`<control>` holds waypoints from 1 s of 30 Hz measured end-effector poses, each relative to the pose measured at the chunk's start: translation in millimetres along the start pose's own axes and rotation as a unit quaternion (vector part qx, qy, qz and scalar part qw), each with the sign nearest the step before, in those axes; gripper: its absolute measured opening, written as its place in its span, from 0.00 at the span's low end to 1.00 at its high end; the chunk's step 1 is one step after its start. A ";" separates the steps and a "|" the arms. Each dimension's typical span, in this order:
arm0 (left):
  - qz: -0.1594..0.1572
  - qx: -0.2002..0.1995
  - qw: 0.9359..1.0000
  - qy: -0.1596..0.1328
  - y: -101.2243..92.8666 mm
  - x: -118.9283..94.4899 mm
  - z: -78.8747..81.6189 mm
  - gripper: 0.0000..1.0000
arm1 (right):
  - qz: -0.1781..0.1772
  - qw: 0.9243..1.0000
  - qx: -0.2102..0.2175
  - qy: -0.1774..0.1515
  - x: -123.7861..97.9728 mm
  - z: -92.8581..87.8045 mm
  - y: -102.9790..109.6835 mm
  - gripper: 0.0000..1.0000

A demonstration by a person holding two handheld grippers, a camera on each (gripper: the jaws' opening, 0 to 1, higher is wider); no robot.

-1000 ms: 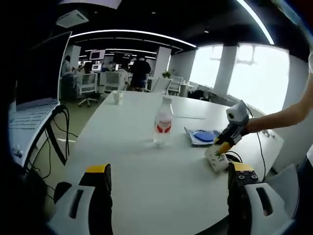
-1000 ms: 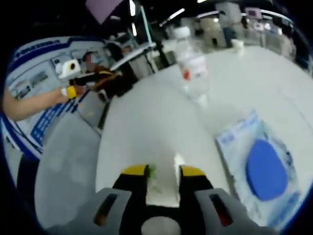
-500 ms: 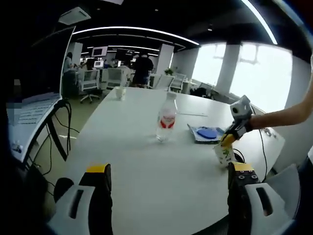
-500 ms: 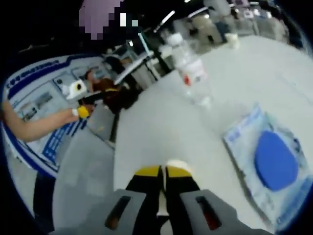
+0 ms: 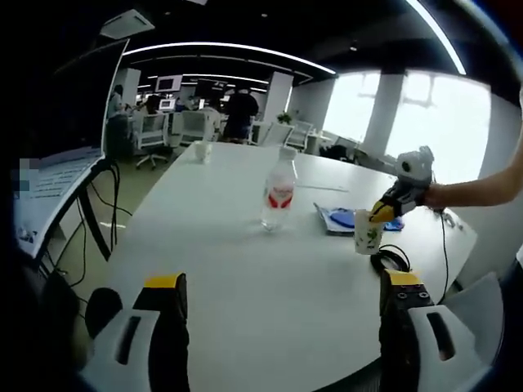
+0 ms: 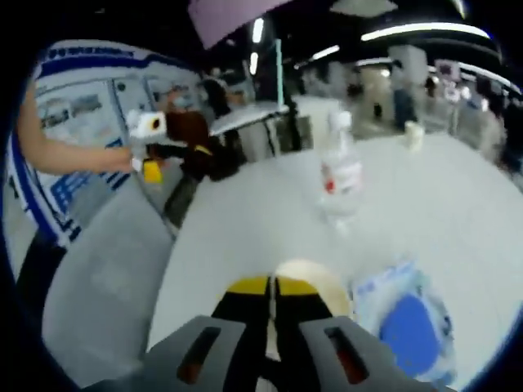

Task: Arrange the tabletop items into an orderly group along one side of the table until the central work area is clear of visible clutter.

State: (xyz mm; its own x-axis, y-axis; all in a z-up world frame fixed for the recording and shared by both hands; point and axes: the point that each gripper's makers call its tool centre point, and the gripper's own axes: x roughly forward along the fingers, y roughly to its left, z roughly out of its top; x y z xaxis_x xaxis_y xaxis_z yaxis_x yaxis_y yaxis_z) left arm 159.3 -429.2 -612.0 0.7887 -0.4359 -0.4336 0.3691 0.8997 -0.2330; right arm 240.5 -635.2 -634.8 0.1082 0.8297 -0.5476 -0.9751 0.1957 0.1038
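in the left gripper view the left claw (image 5: 282, 327) hangs low over the near edge of the white tabletop (image 5: 245, 278) with its jaws spread wide and nothing between them. beyond it, toward the tabletop's right side, the right claw (image 5: 378, 215) pinches the rim of a small paper cup (image 5: 367, 238) printed with a green sprig; in the right gripper view the right claw (image 6: 274, 287) has its yellow-tipped jaws pressed together on the pale rim of the paper cup (image 6: 304, 280). i cannot tell whether the cup's base touches the surface or rides just above it. the grip takes only a thin edge of soft paper, so my worry is that the wall buckles or the cup swings and slips out if it is carried fast or tilted; whether it holds liquid is hidden. just beside the cup lies a flat packet with a blue oval (image 5: 349, 220), and setting the cup down on its edge could leave it leaning. a black cable (image 5: 390, 260) loops near the cup and could snag. farther off stands a clear water bottle (image 5: 278, 196) with a red label, tall and narrow, easy to topple with a careless sweep. a second small cup (image 5: 201, 151) sits well apart at the far end.
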 end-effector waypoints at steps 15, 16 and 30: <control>0.017 0.000 0.999 -0.036 13.4 -15.7 14.9 0.97 | -0.072 0.990 -0.117 -0.010 38.9 34.8 -40.0 0.00; 0.018 0.001 0.999 -0.039 13.7 -15.5 15.9 0.97 | -0.079 0.990 -0.120 -0.013 41.1 37.0 -44.0 0.00; 0.018 0.004 0.999 -0.043 15.6 -16.0 12.7 0.95 | -0.106 0.984 -0.139 -0.027 73.7 43.8 -75.0 0.00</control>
State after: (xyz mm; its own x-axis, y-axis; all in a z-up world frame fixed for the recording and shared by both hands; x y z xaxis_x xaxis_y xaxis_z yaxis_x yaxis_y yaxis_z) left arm 158.7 -407.9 -597.6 0.8403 -0.4000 -0.3658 0.3439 0.9151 -0.2107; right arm 330.1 -565.8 -646.6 0.3172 0.8142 -0.4862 -0.9441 0.2225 -0.2433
